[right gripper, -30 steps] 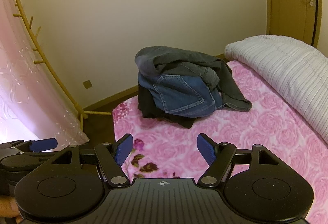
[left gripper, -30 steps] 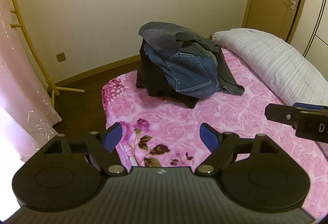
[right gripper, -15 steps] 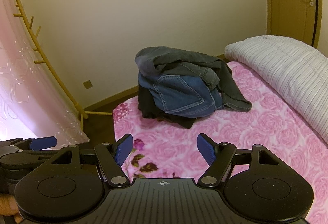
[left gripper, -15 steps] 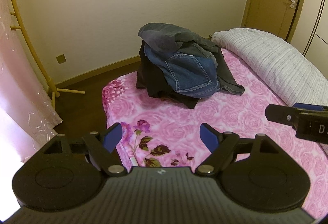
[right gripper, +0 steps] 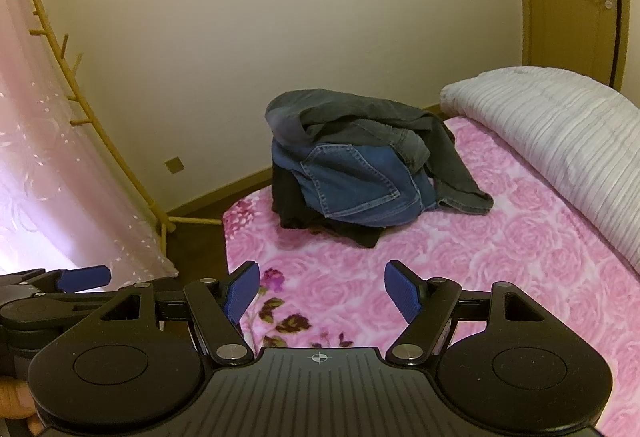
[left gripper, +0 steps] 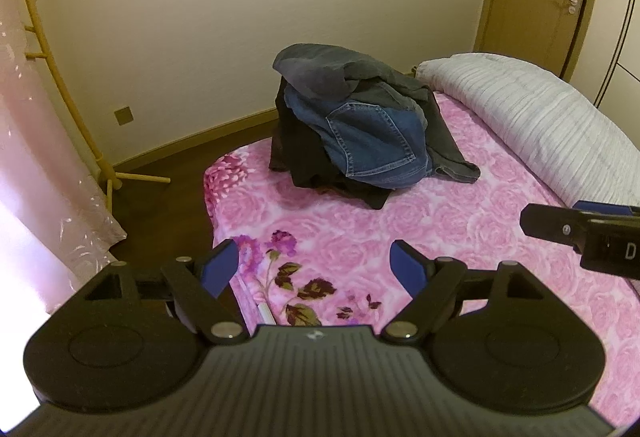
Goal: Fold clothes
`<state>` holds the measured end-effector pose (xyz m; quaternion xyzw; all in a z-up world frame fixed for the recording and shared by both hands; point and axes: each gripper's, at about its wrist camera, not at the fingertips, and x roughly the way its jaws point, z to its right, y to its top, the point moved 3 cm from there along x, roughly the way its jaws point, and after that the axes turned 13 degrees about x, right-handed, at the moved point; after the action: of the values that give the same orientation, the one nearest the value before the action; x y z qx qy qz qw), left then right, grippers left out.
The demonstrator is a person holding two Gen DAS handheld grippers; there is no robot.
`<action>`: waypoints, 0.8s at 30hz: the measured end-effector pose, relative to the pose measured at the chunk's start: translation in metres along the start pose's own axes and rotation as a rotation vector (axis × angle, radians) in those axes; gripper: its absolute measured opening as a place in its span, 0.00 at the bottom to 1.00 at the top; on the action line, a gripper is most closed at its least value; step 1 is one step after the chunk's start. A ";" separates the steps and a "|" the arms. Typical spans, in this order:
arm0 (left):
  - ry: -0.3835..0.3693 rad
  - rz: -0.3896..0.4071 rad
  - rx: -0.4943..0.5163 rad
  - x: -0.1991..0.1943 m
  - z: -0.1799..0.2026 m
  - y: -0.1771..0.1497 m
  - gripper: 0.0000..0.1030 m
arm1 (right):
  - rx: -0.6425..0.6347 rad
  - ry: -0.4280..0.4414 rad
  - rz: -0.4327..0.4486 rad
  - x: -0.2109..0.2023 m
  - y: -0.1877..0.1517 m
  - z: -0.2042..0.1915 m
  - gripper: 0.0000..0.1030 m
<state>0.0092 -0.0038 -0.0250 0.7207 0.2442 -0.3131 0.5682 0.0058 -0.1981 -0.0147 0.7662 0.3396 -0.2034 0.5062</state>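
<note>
Far left: a pink curtain (left gripper: 36, 157) and a yellow coat stand (left gripper: 60, 85) on the floor beside the bed.

Left gripper (left gripper: 316, 265): held low over the near corner of the bed (left gripper: 460, 237), pointed at the clothing. Jaws apart, nothing between them.

Centre: the heap of clothes (left gripper: 360, 129) sits on the pink floral bedspread near the far corner by the wall, well apart from both grippers. A grey garment (left gripper: 320, 73) is draped on top, blue jeans (left gripper: 372, 145) bulge out beneath it with a back pocket showing, and dark fabric lies at the base. The garments are bunched and overlapping, not squared or stacked flat; in my judgement none here is folded.

Right gripper (right gripper: 320, 293): alongside the left one, level and aimed at the same heap. Jaws apart, empty.

Right: a rolled striped quilt (left gripper: 540, 117) lies along the bed's far side, which leaves open bedspread between grippers and heap, presumably as room for spreading a garment.
</note>
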 end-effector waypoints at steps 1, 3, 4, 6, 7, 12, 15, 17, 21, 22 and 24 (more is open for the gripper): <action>-0.001 -0.001 -0.004 -0.001 0.000 -0.001 0.78 | -0.001 0.002 -0.002 0.000 -0.001 0.001 0.71; -0.002 -0.004 -0.011 -0.002 0.001 -0.005 0.78 | -0.001 0.005 -0.007 -0.001 -0.003 0.004 0.71; 0.000 -0.006 -0.010 -0.003 0.002 -0.006 0.78 | 0.000 0.007 -0.010 -0.001 -0.004 0.006 0.71; 0.003 -0.008 -0.006 -0.005 0.003 -0.009 0.78 | 0.000 0.012 -0.014 -0.001 -0.005 0.009 0.71; 0.005 -0.006 -0.002 -0.005 0.003 -0.010 0.78 | 0.000 0.013 -0.014 -0.001 -0.005 0.010 0.71; 0.010 0.042 0.069 -0.003 -0.001 -0.009 0.78 | -0.039 0.013 0.006 0.000 -0.005 0.011 0.71; 0.023 0.091 0.153 0.013 -0.009 -0.001 0.78 | -0.076 0.009 0.026 0.006 -0.003 0.012 0.71; 0.024 0.118 0.222 0.032 -0.015 0.008 0.78 | -0.119 0.001 0.043 0.015 0.001 0.011 0.71; 0.004 0.196 0.453 0.092 -0.029 0.037 0.78 | -0.219 -0.036 0.041 0.049 0.012 0.007 0.71; 0.000 0.215 0.511 0.107 -0.032 0.044 0.78 | -0.251 -0.048 0.040 0.060 0.016 0.005 0.71; -0.010 0.253 0.627 0.137 -0.039 0.058 0.78 | -0.315 -0.069 0.031 0.086 0.026 -0.001 0.71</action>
<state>0.1505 0.0198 -0.0803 0.8834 0.0418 -0.3035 0.3546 0.0836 -0.1767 -0.0539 0.6750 0.3377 -0.1660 0.6346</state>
